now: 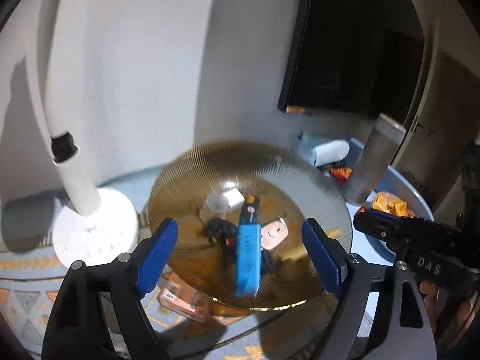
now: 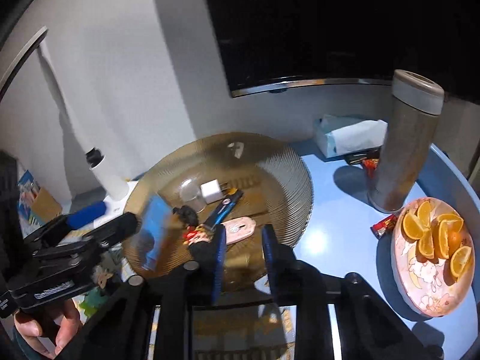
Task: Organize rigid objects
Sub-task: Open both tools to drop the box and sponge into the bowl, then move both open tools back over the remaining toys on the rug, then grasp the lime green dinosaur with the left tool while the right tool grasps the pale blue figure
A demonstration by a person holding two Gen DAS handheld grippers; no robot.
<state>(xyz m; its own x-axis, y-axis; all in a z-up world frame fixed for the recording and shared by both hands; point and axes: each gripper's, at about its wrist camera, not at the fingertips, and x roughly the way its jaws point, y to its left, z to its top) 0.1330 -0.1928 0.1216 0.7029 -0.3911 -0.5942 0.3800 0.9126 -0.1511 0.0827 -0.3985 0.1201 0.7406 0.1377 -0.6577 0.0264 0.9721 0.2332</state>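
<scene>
Your left gripper (image 1: 240, 249) shows its jaws spread wide with nothing pinched, hanging over the amber ribbed glass plate (image 1: 315, 180) where a blue box (image 1: 247, 258), a white charger (image 1: 232, 196), a pink flat item (image 1: 273, 234) and a dark tangled object (image 1: 219, 229) lie together. From your right wrist, the right gripper (image 2: 243, 258) has its jaws slightly parted around nothing at the plate's near rim, while a steel flask (image 2: 405, 156) and a dish of orange wedges (image 2: 435, 258) stand on the blue surface (image 2: 336, 210).

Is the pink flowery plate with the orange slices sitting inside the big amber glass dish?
No, the pink flowery plate of orange slices sits on the blue table, well apart from the amber ribbed glass dish.
</scene>
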